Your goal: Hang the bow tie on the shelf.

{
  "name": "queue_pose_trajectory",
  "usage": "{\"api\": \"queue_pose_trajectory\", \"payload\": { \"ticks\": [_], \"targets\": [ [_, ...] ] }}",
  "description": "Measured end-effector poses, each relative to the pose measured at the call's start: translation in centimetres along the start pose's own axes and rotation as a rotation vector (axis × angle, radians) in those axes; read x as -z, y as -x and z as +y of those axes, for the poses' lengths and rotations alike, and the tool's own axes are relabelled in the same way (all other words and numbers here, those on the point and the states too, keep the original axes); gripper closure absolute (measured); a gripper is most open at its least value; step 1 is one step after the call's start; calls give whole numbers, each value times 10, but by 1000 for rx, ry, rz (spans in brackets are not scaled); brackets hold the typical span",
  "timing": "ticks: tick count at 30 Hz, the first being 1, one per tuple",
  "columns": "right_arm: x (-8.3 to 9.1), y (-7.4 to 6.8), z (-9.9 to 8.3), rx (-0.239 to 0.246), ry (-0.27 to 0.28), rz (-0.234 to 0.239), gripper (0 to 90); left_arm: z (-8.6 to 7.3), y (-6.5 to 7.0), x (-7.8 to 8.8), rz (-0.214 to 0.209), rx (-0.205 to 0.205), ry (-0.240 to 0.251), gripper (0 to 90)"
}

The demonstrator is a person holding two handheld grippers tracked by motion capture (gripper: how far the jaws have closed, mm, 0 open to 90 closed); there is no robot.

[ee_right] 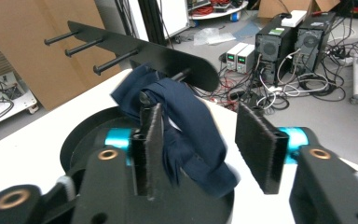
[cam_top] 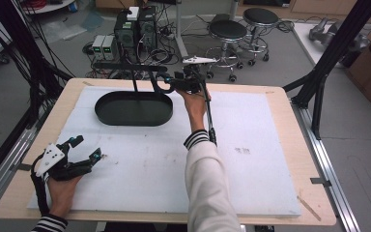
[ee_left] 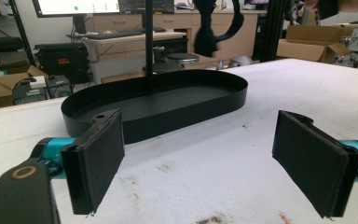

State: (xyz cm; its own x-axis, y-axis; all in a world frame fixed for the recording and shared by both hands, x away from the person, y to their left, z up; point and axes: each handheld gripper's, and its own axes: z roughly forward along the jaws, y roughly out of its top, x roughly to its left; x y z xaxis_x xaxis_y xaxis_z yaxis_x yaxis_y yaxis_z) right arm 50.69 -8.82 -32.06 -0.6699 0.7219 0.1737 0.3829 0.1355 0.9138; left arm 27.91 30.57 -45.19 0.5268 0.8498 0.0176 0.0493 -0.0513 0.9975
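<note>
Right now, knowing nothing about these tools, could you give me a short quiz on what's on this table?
1. True or false: the left gripper holds something.
2. The cloth between the jaws of the right gripper is: A red, B dark blue, C white?
3. What shape is the black tray on the table?
Key: 1 false, it is open and empty. 2 B. 3 oval.

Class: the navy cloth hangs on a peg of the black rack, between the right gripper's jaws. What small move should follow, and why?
Probably draw the right gripper straight back: its jaws stand apart, and the navy cloth looks draped over a peg, so it seems hung.
</note>
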Motion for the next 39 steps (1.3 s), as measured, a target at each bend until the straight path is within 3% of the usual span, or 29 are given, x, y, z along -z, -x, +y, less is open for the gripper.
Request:
{"api": "queue_pose_trajectory", "payload": {
  "ticks": [6, 8, 11, 13, 16, 18, 20, 23, 27, 31, 35, 39],
  "targets": [
    [30, 12, 2, -3, 23, -6, 411, 0, 0, 0, 1, 1, 4, 170],
    [47, 15, -2, 40, 67, -31, 409, 0, 0, 0, 0, 2, 3, 170],
    [72, 26, -7, 2, 28, -8, 284, 0, 1, 0, 0, -7, 0, 170],
    [95, 28, -15, 32, 93, -32, 288, 0, 1, 0, 0, -9, -1, 170],
    [125, 32, -17, 4, 63, -11, 220, 0, 1, 1, -1, -11, 1, 169],
    [146, 31, -20, 7, 85, -9, 214, 0, 1, 1, 2, -7, 10, 168],
    [168, 25, -29, 64, 179, -39, 231, 0, 1, 2, 0, -8, 11, 168],
    [195, 18, -42, 80, 187, -39, 217, 0, 1, 2, 1, -14, 12, 168],
    [227, 6, -67, 106, 231, -62, 203, 0, 1, 2, -1, -13, 10, 168],
    [248, -6, -104, 134, 244, -101, 180, 0, 1, 2, 0, -10, 13, 168],
    [259, -13, -151, 125, 284, -153, 138, 0, 1, 2, 1, -14, 13, 167],
    [256, -17, -194, 127, 301, -222, 123, 0, 2, 1, 3, -14, 12, 167]
  ]
}}
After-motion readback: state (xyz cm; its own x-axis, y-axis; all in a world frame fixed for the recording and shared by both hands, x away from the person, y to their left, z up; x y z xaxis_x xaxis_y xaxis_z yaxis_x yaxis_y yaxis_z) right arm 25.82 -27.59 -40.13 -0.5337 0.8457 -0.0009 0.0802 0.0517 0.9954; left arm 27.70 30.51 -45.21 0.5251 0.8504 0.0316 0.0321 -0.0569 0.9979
